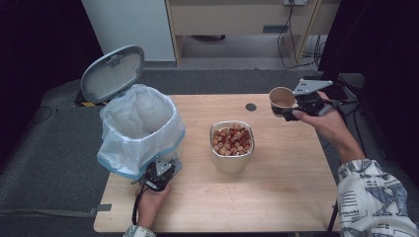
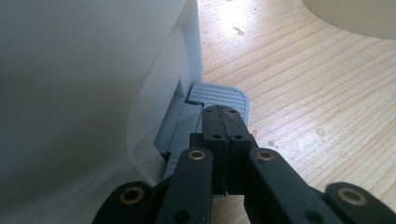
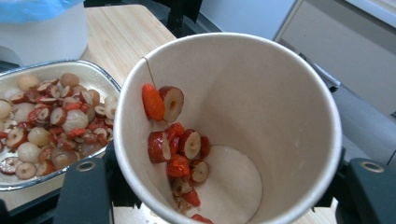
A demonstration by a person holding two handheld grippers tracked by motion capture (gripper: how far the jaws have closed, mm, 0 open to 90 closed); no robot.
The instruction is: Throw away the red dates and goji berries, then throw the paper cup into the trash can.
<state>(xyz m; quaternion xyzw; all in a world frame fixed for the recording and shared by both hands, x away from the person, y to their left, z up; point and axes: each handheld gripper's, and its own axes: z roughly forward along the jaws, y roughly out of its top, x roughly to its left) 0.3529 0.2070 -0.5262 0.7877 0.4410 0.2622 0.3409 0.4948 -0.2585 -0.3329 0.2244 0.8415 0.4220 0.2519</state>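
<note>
Tin of sliced dates sits mid-table beside lined pedal bin, lid up. Left gripper: jaws clenched empty, tips on pedal. Right gripper: clamped around paper cup holding date slices.

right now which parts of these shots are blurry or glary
Left gripper view: the bin wall is a soft white blur, and glare washes the table. Right gripper view: paper cup sharp, background soft. High view: dark edges.

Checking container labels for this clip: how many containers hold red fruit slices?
2: the metal tub at the table's middle, and the paper cup held in the right claw above the table's far right.
</note>
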